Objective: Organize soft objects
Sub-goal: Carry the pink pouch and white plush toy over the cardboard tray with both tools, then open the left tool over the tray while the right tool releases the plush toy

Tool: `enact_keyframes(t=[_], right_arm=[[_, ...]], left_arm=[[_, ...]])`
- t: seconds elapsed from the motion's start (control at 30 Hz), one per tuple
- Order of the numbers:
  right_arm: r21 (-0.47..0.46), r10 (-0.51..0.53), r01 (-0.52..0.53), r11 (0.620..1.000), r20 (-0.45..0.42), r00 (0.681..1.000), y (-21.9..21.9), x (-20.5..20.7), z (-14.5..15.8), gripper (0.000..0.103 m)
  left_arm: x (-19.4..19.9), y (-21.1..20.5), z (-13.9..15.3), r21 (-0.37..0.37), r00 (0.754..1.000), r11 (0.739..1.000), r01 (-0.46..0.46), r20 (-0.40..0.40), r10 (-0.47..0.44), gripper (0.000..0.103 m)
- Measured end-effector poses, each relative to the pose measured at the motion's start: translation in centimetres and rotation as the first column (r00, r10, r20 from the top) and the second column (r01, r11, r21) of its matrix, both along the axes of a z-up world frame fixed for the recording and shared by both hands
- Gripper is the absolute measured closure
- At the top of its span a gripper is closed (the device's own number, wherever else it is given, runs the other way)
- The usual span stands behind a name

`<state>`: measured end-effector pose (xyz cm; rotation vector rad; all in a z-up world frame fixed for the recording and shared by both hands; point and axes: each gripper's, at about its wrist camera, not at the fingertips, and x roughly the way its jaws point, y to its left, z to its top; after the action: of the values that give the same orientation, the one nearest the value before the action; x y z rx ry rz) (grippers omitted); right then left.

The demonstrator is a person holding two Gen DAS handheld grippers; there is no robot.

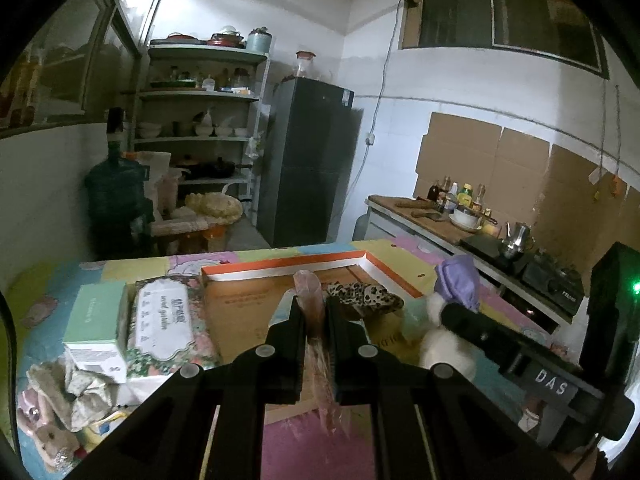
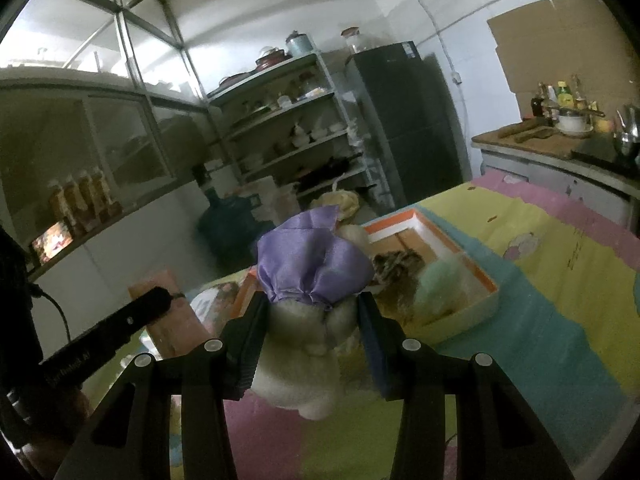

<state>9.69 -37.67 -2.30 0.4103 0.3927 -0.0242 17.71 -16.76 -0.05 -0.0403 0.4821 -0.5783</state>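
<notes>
Toys are hanging in both grippers above the patterned table. The left gripper is pinching a pinkish feathery piece between nearly closed fingers. The right gripper is clamping a white plush toy with a purple satin cap, fingers half spread. Beyond them, a leopard-print piece and a green fluffy ball are lying inside the orange-rimmed tray.

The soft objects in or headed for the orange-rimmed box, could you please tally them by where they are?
Held in grippers: 2, pink feathery piece, white plush in purple cloth
Lying in the orange-rimmed box: 2, leopard-print item, pale green puff
Total: 4
</notes>
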Motion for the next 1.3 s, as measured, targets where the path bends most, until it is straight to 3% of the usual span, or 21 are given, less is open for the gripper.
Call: enact_keyframes(t=[0.33,0.6,1.3], right_arm=[[0.003,0.002,-0.001,1.0,-0.008,1.0,-2.4,2.9,-0.3,0.057],[0.01,0.04,-0.04,0.999,-0.041,0.998,-3.2,5.3,-1.4,0.056],[-0.005,0.075,-0.077,0.997,-0.143,0.987,-4.0,9.6,-3.7,0.056]], left_arm=[[3.4,-1.7,-1.4,0.03,0.999,0.999,-0.029,-0.043,0.03,0.093],[5.7,-3.0,-3.1,0.067,0.992,0.998,-0.008,-0.127,0.017,0.093],[9.2,-4.7,-5.6,0.146,0.981,0.988,-0.045,-0.18,0.071,0.092]])
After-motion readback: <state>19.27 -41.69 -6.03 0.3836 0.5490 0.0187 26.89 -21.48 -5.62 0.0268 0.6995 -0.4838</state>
